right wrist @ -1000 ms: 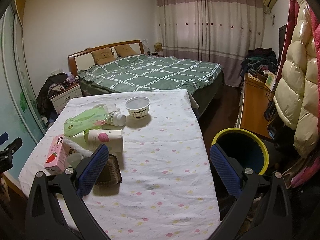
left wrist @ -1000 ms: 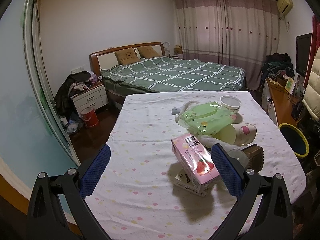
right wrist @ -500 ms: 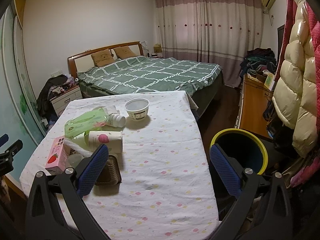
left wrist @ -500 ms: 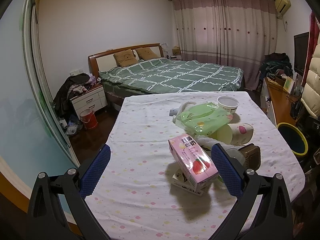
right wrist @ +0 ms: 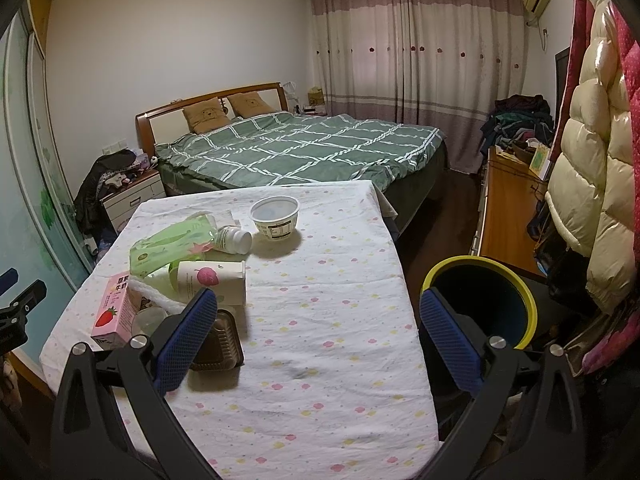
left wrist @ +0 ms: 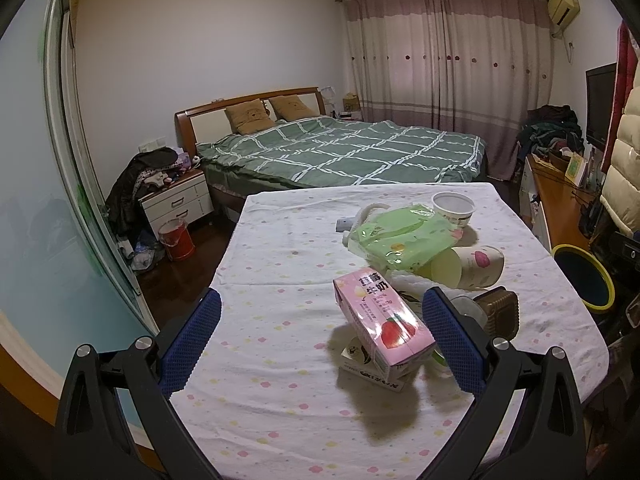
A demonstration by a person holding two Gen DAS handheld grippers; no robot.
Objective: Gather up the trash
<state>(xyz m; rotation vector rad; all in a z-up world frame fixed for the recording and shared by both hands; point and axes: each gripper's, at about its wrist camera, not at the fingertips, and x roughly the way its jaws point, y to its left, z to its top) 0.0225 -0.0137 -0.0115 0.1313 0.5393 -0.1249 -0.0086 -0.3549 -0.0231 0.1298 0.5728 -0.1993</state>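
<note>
On the tabletop [right wrist: 328, 304], covered with a white cloth dotted in pink and yellow, the trash lies heaped toward its left side. A pink strawberry-milk carton [left wrist: 382, 322] leans tilted atop a small white printed box [left wrist: 370, 372]. Beyond it lie a green plastic pouch [left wrist: 400, 238], a tipped white paper cup with a pink leaf print [right wrist: 212, 280], a white pill bottle on its side [right wrist: 234, 239] and an upright white plastic bowl [right wrist: 275, 218]. A dark brown plastic tray [right wrist: 218, 346] sits just beside the cup; something clear next to it may be a lid, though it is hard to tell. Beside the tabletop's right edge stands a yellow-rimmed dark bin [right wrist: 480, 304] on the floor. Both the left gripper [left wrist: 320, 340] and right gripper [right wrist: 318, 340] hover with blue-padded fingers spread wide, grasping nothing.
</note>
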